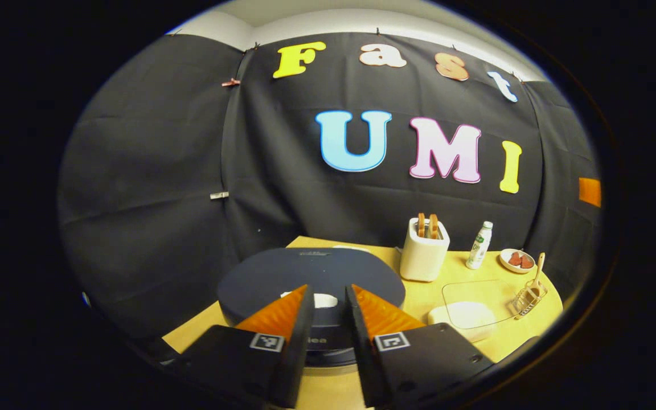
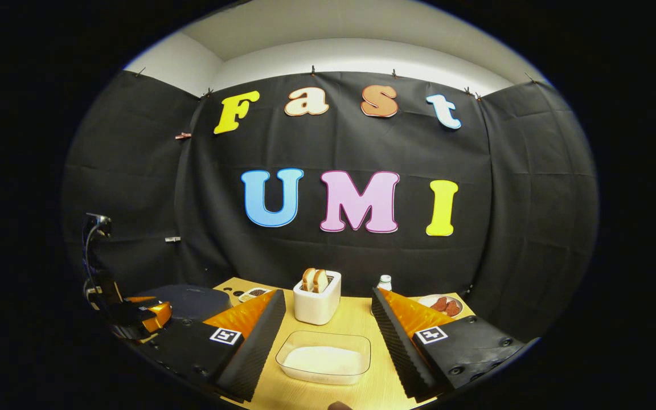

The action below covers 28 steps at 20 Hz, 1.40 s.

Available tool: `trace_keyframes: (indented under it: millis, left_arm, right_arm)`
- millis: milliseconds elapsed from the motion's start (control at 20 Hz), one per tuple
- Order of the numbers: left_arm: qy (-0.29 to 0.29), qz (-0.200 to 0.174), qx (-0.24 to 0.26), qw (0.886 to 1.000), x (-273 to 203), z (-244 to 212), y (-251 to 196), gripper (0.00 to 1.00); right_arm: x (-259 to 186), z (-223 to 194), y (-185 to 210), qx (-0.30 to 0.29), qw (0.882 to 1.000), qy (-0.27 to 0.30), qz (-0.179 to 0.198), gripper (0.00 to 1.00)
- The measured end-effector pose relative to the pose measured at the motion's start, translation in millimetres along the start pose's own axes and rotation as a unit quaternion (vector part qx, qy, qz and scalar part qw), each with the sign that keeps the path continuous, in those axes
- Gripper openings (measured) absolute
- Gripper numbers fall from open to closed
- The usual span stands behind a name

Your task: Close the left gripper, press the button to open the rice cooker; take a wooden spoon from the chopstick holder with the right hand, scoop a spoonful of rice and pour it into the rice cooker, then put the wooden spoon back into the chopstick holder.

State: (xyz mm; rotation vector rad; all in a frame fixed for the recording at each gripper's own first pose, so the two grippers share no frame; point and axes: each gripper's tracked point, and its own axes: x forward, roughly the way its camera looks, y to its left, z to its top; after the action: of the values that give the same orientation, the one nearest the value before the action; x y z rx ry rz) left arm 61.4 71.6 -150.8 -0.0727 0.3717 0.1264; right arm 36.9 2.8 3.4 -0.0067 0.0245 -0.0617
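The tabletop [image 2: 356, 319] carries everything I need, and the biggest thing on it is the rice cooker [image 1: 311, 279], dark and round, lid down, sitting straight ahead of my left gripper [image 1: 328, 299]. In the left gripper view my jaws stand apart with a gap between them, and the pale button [image 1: 323, 300] on the cooker's near edge shows right in that gap. So the press, as I judge it, is forward and down, once I bring these jaws together; my left is plainly the nearer hand for it.

My right gripper [image 2: 328, 319] has its jaws wide apart, holding nothing, with the clear rice container [image 2: 325, 356] low between them.

Smaller things lie to the cooker's right: the white toaster [image 1: 423, 256], then the chopstick holder [image 1: 529, 299] near the tabletop's far right edge. The wooden spoon [image 1: 538, 270] stands in it, long axis near upright, its upper end leaning slightly right; which end is the bowl I cannot tell.
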Motion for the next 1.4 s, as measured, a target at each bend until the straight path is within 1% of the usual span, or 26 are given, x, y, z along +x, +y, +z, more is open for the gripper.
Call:
trace_keyframes:
  millis: [50,150,200,250,300,400,500,700,900,1000,1100,1250,1400]
  left_arm:
    - [-0.009,-0.001,0.004,1.0,-3,7,-3,0.58]
    - [-0.031,-0.002,0.018,0.999,-9,24,-10,0.76]
    - [-0.042,-0.002,0.029,0.999,-12,32,-14,0.8]
    - [-0.053,0.0,0.037,0.998,-16,39,-15,0.91]
    - [-0.062,0.001,0.043,0.997,-21,46,-16,0.95]
    - [-0.066,0.002,0.032,0.997,-28,51,-17,0.98]
    - [-0.077,0.006,0.019,0.997,-33,58,-16,0.97]
    - [-0.102,0.013,0.02,0.995,-47,73,-14,0.97]
    - [-0.102,0.019,0.013,0.994,-54,77,-17,0.97]
    - [-0.101,0.022,0.016,0.995,-56,75,-18,0.97]
    - [-0.102,0.017,0.013,0.995,-60,77,-24,0.97]
    - [-0.104,0.042,0.018,0.994,-65,77,-20,0.97]
    - [-0.104,0.056,0.023,0.993,-71,80,-26,0.97]
  right_arm:
    - [-1,0,-3,0.005,1.0,0.0,-0.003,0.94]
    - [-3,-2,-11,0.012,1.0,0.002,-0.01,0.95]
    - [-3,-3,-15,0.014,1.0,0.004,-0.014,0.95]
    - [-4,-4,-18,0.016,1.0,0.006,-0.016,0.95]
    - [-6,-5,-20,0.018,1.0,0.007,-0.016,0.95]
    - [-8,-4,-23,0.018,1.0,0.006,-0.016,0.95]
    - [-11,-4,-25,0.015,1.0,0.005,-0.015,0.95]
    - [-12,-11,-35,0.018,1.0,0.011,-0.016,0.95]
    - [-9,-14,-54,0.014,0.999,0.01,-0.028,0.95]
    - [-3,-20,-71,0.018,0.999,0.014,-0.038,0.95]
    - [6,-30,-91,0.022,0.999,0.02,-0.045,0.95]
    - [26,-54,-133,0.021,0.997,0.041,-0.068,0.95]
    - [51,-84,-169,0.029,0.993,0.069,-0.087,0.95]
